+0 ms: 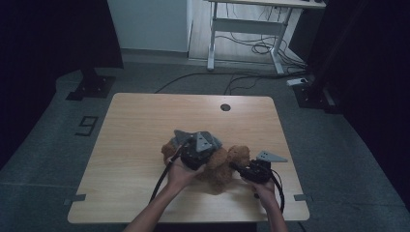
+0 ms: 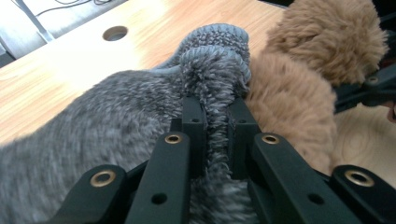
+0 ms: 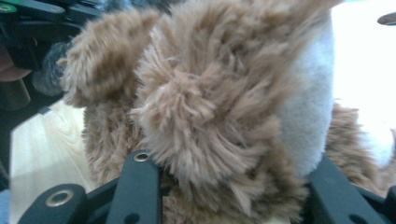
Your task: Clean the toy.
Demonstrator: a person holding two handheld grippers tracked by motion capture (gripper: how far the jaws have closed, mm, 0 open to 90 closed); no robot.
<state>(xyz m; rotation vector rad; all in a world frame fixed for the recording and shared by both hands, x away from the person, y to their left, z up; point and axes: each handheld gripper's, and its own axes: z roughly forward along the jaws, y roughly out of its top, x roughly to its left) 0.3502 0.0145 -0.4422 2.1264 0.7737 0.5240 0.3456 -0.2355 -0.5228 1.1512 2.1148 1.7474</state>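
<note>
A brown plush toy (image 1: 222, 164) lies on the wooden table (image 1: 140, 130), right of centre. Grey fuzzy knit cloth (image 2: 116, 121) is draped over its left part and shows beside the toy (image 2: 299, 93) in the left gripper view. My left gripper (image 2: 217, 116) is shut on a fold of this grey cloth; from above, the left gripper (image 1: 197, 149) sits over the toy's left side. My right gripper (image 3: 233, 177) is shut on the toy's brown fur (image 3: 196, 102), with a pale felt patch (image 3: 308, 112) beside it. From above, the right gripper (image 1: 243, 169) holds the toy's right end.
A round cable hole (image 1: 225, 107) sits near the table's far edge. A white desk frame (image 1: 246, 29) and loose cables (image 1: 251, 48) are on the floor beyond. Dark stands (image 1: 92, 82) flank the table. The other gripper's black jaw (image 2: 369, 88) reaches in beside the toy.
</note>
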